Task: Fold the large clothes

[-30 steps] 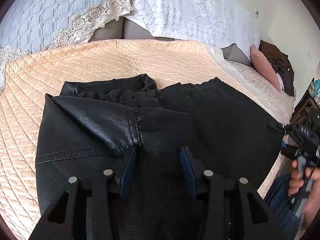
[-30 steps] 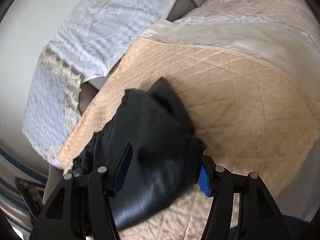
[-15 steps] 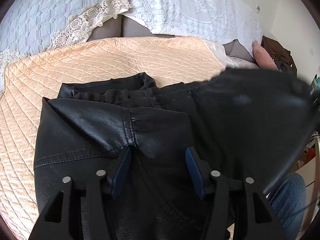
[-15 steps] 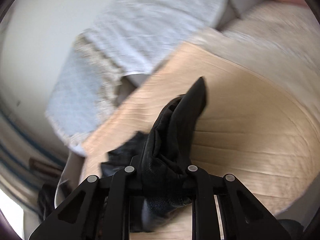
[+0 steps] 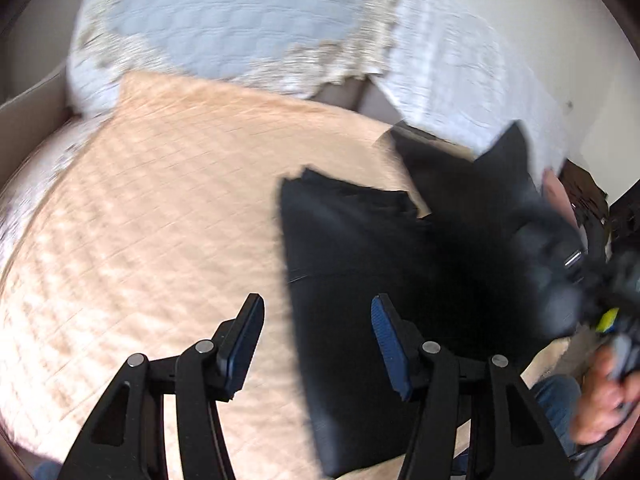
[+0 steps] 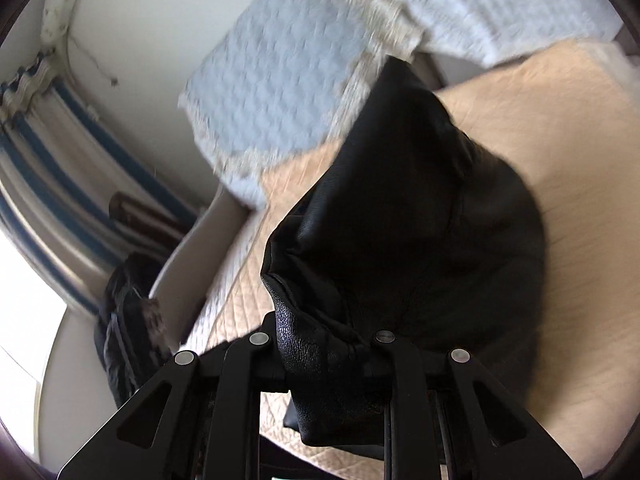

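Observation:
A black leather garment [image 5: 380,264] lies on the right part of the peach bedspread [image 5: 160,220]. My left gripper [image 5: 316,332] is open above the garment's left edge. Its left finger is over the bedspread and its right finger over the leather, with nothing pinched. At the far right, blurred, my right gripper [image 5: 560,268] holds a raised flap of the garment. In the right wrist view the right gripper [image 6: 324,344] is shut on a bunched fold of the black leather garment [image 6: 420,220]. The fold hides its fingertips, and the rest hangs down to the bed.
A light blue quilted pillow [image 5: 224,12] and a white lace pillow [image 5: 460,80] lean at the head of the bed. A person's hand [image 5: 600,408] and jeans [image 5: 556,396] show at the lower right. Striped curtains [image 6: 48,152] and a dark bundle [image 6: 128,312] are beside the bed.
The right gripper went from open over the garment to shut on its edge, then lifted it and swung it across. The left gripper slid left to the garment's left edge and stayed open.

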`<state>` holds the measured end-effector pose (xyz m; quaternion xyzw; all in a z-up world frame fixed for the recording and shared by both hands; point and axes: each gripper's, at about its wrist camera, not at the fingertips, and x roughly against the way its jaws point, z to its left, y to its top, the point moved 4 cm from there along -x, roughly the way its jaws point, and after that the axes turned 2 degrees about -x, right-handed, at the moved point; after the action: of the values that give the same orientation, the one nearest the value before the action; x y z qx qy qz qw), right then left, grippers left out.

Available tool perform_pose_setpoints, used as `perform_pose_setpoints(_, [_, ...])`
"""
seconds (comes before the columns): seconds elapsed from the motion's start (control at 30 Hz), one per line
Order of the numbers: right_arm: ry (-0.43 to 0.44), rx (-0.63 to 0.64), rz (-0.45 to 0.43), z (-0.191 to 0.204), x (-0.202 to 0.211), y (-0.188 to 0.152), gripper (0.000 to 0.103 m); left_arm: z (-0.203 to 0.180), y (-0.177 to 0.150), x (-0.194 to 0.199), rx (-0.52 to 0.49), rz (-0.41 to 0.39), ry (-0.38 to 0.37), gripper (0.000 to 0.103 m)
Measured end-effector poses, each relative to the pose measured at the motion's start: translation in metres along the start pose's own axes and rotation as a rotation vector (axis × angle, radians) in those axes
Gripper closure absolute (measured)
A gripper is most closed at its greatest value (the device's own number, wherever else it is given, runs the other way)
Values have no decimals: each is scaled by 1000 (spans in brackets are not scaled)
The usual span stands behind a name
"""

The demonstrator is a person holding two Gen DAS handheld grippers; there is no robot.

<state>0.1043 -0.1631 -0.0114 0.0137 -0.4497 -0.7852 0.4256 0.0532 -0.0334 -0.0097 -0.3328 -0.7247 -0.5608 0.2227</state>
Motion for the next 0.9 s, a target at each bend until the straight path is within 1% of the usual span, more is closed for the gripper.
perform_pose_setpoints(0.07, [-15, 4, 85, -6, -38, -21, 83, 17, -10, 4, 31, 5, 26, 45])
perform_pose_setpoints(0.13, [-37, 14, 102, -10, -52, -34, 81, 30, -20, 6, 69, 18, 31, 45])
perform_pose_setpoints(0.17, [-39, 26, 83, -8, -50, -35, 80, 35, -24, 7, 83, 22, 31, 45])
perform_pose_setpoints(0.2, [-33, 33, 74, -5, -47, -35, 75, 37, -26, 9, 92, 21, 29, 46])
perform_pose_setpoints(0.23, [-9, 36, 79, 0, -43, -34, 65, 40, -29, 11, 101, 19, 27, 46])
perform_pose_setpoints(0.27, [14, 36, 88, 5, -39, -34, 60, 41, -29, 12, 107, 18, 23, 46])
perform_pose_setpoints(0.3, [37, 40, 96, 12, -32, -33, 54, 41, -30, 15, 114, 14, 11, 46])
perform_pose_setpoints(0.33, [52, 52, 92, 17, -26, -32, 51, 42, -29, 18, 119, 10, 0, 46])
perform_pose_setpoints(0.4, [88, 100, 75, 32, -10, -31, 49, 40, -26, 24, 122, -6, -17, 46])
perform_pose_setpoints(0.47, [121, 120, 57, 35, 5, -31, 49, 35, -21, 31, 119, -26, -37, 46])
perform_pose_setpoints(0.5, [132, 119, 28, 33, 16, -31, 49, 32, -18, 35, 122, -35, -60, 46])
perform_pose_setpoints(0.57, [102, 109, -22, 22, 29, -29, 49, 23, -12, 42, 131, -45, -112, 46])
perform_pose_setpoints(0.63, [8, 75, -53, -1, 35, -27, 49, 9, -6, 47, 129, -58, -164, 46])
perform_pose_setpoints(0.67, [-35, 51, -60, -14, 37, -27, 51, 0, -2, 48, 124, -64, -196, 45])
perform_pose_setpoints(0.7, [-71, 30, -64, -26, 39, -28, 57, -9, 2, 48, 118, -67, -226, 43])
perform_pose_setpoints(0.73, [-95, 22, -66, -33, 41, -28, 60, -18, 5, 46, 108, -66, -252, 41])
perform_pose_setpoints(0.77, [-119, 15, -68, -38, 40, -29, 60, -27, 7, 40, 94, -58, -270, 38])
perform_pose_setpoints(0.9, [-157, 5, -64, -55, 51, -31, 60, -45, -1, 4, 71, 43, -266, 38])
